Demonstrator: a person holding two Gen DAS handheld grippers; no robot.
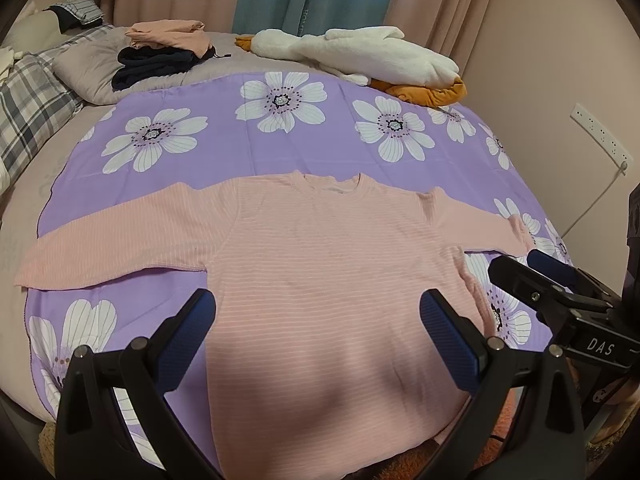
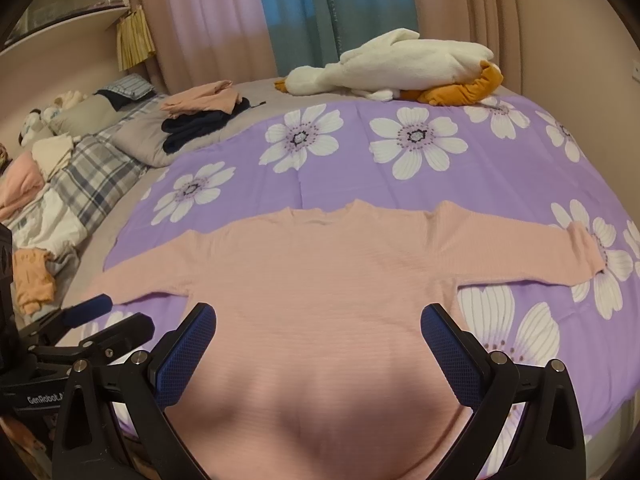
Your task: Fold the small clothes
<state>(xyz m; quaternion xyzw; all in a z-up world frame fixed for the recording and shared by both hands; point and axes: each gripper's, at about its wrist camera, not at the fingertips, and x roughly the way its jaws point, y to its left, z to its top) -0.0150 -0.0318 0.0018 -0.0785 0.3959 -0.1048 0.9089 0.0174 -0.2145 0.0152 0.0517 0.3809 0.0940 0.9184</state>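
Note:
A pink striped long-sleeved sweater (image 1: 320, 248) lies flat and face up on a purple cloth with white flowers (image 1: 248, 140), both sleeves spread out sideways, its hem at the near bed edge. My left gripper (image 1: 318, 308) is open and empty, hovering above the sweater's lower body. My right gripper (image 2: 318, 320) is open and empty too, above the same lower body (image 2: 320, 280). Each gripper shows in the other's view: the right one (image 1: 520, 268) at the right edge, the left one (image 2: 108, 316) at the left edge.
A stack of folded clothes, pink on dark navy (image 1: 168, 52), sits at the back left. A white plush goose (image 1: 360, 52) lies across the back. Plaid bedding and pillows (image 1: 28, 108) and loose clothes (image 2: 32, 280) lie on the left. A wall is on the right.

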